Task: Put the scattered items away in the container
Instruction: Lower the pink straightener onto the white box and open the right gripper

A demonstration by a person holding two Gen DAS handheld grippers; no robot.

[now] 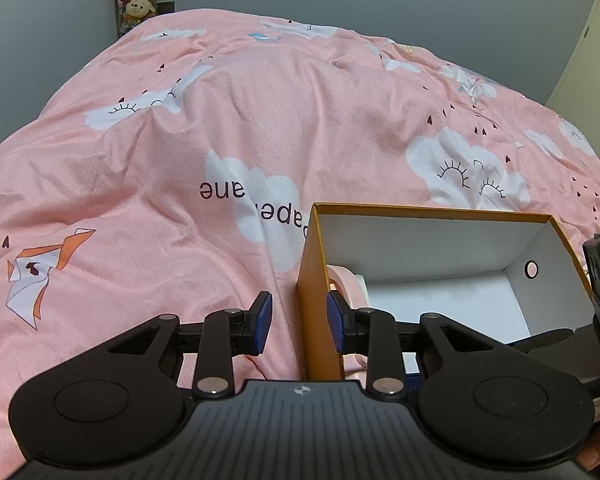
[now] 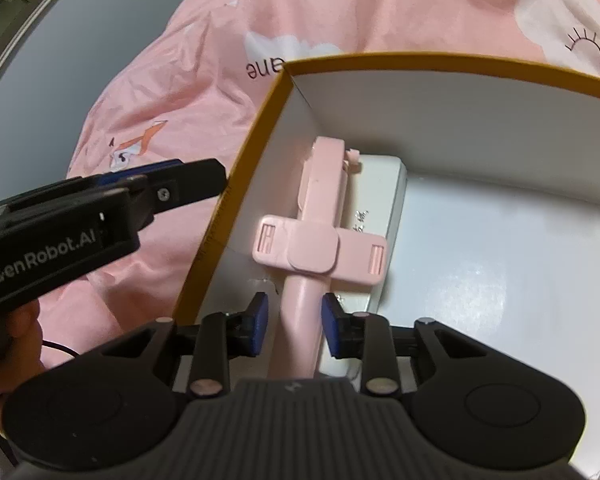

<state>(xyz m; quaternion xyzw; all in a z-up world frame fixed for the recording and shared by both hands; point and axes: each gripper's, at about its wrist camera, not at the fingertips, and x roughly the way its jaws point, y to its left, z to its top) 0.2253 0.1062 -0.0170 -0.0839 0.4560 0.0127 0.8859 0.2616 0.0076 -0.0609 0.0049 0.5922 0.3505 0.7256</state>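
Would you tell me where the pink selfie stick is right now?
In the right wrist view, the pink selfie stick lies inside the orange box, along its left wall, atop a white box.

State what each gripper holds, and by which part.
Left gripper: its pads straddle the orange box side wall with gaps, so nothing is gripped. Right gripper: straddles the pink selfie stick handle; contact cannot be told.
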